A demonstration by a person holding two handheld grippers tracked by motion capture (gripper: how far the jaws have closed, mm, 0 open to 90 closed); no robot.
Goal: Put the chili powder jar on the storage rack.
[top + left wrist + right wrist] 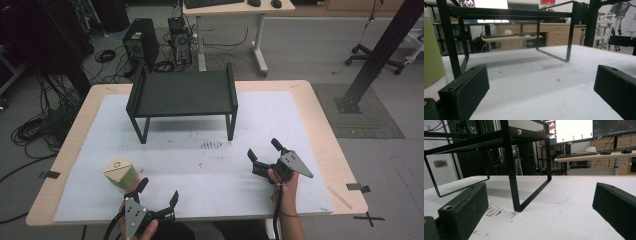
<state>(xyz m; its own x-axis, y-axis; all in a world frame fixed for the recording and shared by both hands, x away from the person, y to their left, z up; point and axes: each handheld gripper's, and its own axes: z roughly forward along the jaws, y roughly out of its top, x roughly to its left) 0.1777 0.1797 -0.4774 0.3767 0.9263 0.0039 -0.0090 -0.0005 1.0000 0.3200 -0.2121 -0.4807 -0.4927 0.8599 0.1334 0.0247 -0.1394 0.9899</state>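
The black shelf (183, 93) stands at the table's (305, 100) far side, its top bare, likely the destination. The green-and-tan carton (120, 174) sits just beside the left gripper (159, 194), whose jaws gape, ready to take it. The right gripper (263, 151) waits apart, jaws spread and empty.

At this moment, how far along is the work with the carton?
Nothing looks done yet. The green-and-tan carton stands on the white mat, just left of the open left gripper, ungripped. The right gripper is open and empty near the black shelf. Grasping and moving the carton remain.
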